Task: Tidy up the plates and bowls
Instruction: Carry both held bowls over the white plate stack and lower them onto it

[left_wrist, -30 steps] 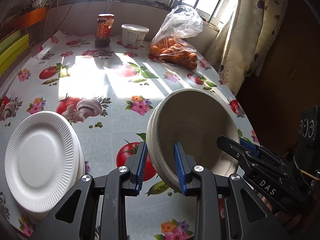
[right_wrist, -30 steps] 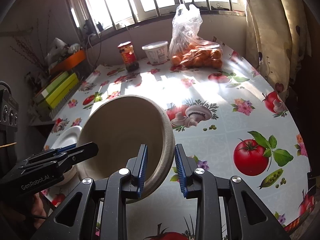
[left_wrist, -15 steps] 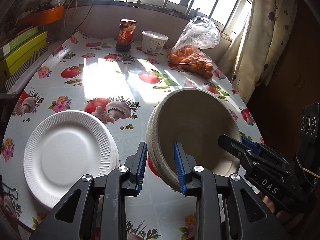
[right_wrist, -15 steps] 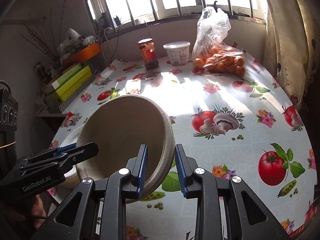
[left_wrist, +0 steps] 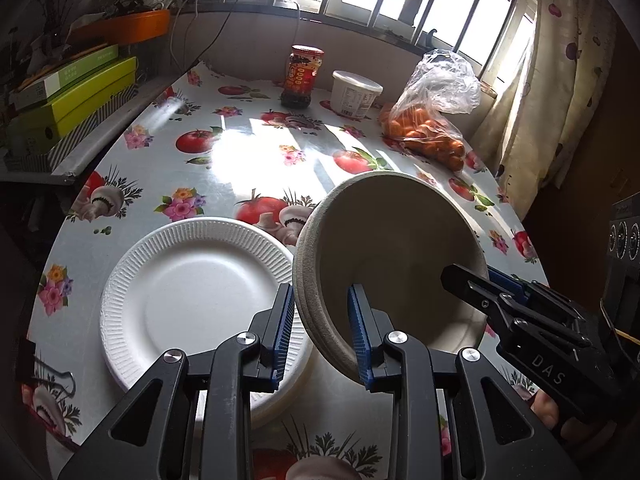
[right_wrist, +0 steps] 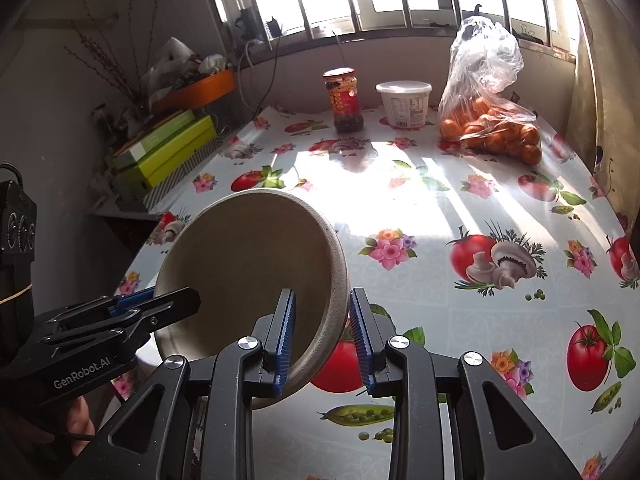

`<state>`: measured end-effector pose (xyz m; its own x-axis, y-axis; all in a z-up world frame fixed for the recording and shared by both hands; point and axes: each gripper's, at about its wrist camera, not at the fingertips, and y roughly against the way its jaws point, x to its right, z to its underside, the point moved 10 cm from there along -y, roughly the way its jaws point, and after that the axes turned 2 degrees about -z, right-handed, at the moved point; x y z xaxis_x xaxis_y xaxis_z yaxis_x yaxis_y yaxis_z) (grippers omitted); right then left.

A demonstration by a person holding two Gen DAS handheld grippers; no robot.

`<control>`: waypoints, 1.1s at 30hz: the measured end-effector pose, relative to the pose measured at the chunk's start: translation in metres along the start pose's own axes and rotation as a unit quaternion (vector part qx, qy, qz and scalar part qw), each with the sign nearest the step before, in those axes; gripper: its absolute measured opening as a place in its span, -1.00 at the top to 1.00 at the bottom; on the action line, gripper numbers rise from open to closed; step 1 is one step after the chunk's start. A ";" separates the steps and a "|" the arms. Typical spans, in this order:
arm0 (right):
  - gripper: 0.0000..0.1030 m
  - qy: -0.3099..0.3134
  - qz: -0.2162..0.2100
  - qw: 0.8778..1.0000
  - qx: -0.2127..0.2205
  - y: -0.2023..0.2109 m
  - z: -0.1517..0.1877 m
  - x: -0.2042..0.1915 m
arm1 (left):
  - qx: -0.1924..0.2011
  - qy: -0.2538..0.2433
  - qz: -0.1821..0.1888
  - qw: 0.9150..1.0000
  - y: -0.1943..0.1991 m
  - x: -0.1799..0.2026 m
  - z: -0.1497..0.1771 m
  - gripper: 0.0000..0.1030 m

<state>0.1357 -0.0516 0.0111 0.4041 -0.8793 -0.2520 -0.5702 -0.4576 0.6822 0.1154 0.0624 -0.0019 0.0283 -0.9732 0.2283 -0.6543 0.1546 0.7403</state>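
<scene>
Fingers, left gripper (left_wrist: 322, 330): blue ribbed pads set narrow, clamped on the left rim of the bowl stack (left_wrist: 394, 256), one pad outside the wall and one inside.
Fingers, right gripper (right_wrist: 322, 340): also narrow, gripping the opposite rim of the same stack, one pad inside the bowl and one outside.
Each gripper seen by the other: the right one enters the left wrist view from the near right, its tip on the far side of the rim; the left one enters the right wrist view from the near left.
Bowl stack: beige, nested bowls; layered edges show along the left rim, though how many I cannot tell. Held tilted off the table between both grippers, mouth facing the cameras.
White plates (left_wrist: 192, 300): a ribbed-rim pile resting on the table at near left, just left of the bowl stack; the stack's edge overlaps the pile's right side in the left wrist view.
Table (right_wrist: 500, 312): round, covered with a cloth printed with tomatoes, mushrooms and flowers, sunlit in the middle.
Far edge, under the window: a red-labelled jar (left_wrist: 302, 76), a white tub (left_wrist: 355, 94) to its right, and a clear bag of oranges (left_wrist: 432, 120) further right.
Left side: green boxes (left_wrist: 76, 96) stacked on a shelf beside the table.
Right side: a patterned curtain (left_wrist: 548, 92).
</scene>
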 end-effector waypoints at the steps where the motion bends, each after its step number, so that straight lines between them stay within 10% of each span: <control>1: 0.47 0.003 -0.001 1.000 -0.001 -0.003 -0.001 -0.004 | 0.000 0.002 -0.003 1.000 0.001 -0.004 0.000 0.44; 33: 0.47 0.052 -0.069 0.994 -0.062 -0.070 -0.002 -0.103 | 0.001 0.076 -0.066 0.995 0.020 -0.116 0.003 0.44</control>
<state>0.1348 0.0710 -0.0093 0.5478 -0.7879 -0.2813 -0.4140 -0.5475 0.7272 0.0966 0.1774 -0.0159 0.2284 -0.9478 0.2227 -0.6394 0.0265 0.7684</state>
